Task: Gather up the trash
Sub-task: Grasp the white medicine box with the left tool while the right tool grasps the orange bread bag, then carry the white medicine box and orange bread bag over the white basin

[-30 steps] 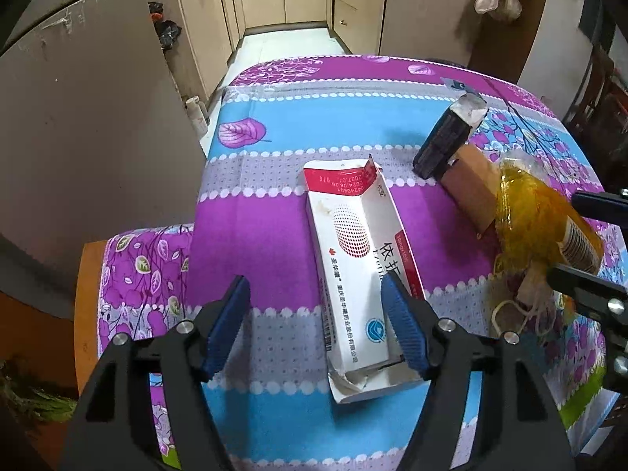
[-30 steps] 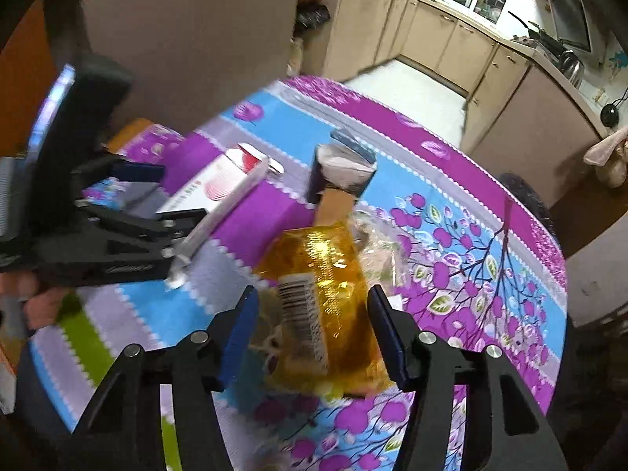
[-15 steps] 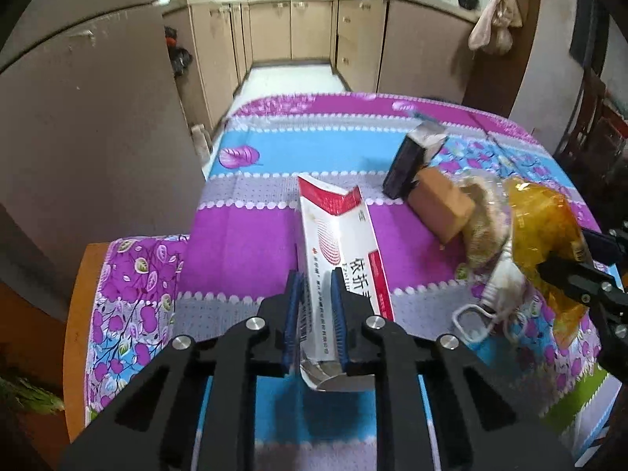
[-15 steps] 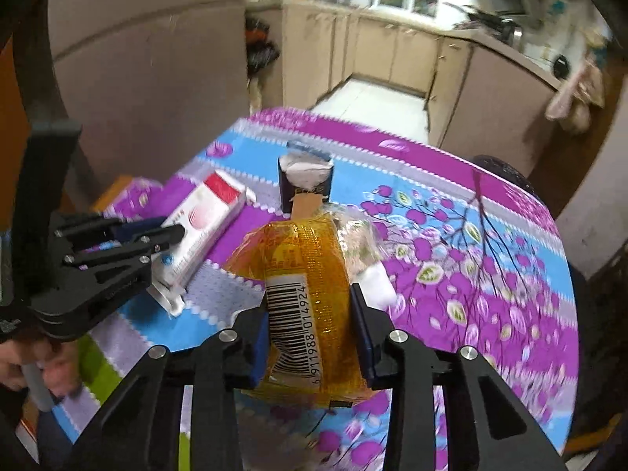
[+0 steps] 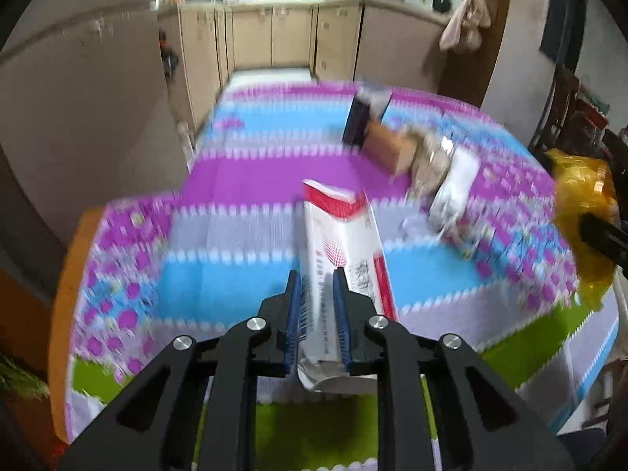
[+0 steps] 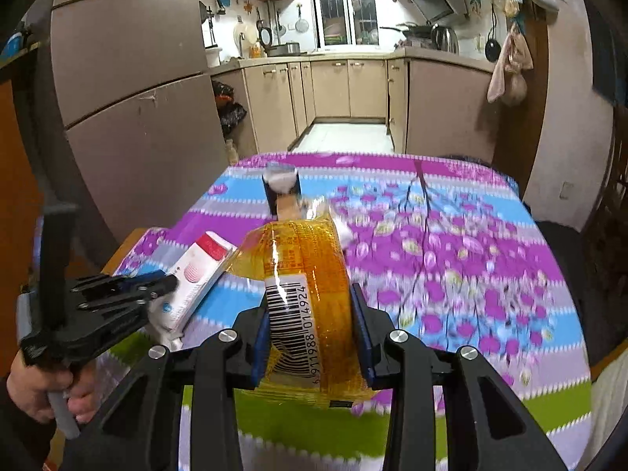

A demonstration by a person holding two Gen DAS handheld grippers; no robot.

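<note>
Left gripper (image 5: 317, 278) is clamped on the near end of the white-and-red carton (image 5: 345, 251), lifted over the near edge of the table (image 5: 219, 298) — its print too blurred to read, jaws having just eased a touch wider around it. Right gripper (image 6: 312, 310) is squeezed on the orange wrapper (image 6: 310, 274), barcode up, digits reading 6911988 014924 — held above the table's near edge, with a dark box (image 6: 280, 188) left at the far middle.

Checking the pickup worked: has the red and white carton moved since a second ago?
Yes. The red and white carton, flat beside the dark box earlier, now sits clamped in the left gripper, pulled toward the table's near edge.
</note>
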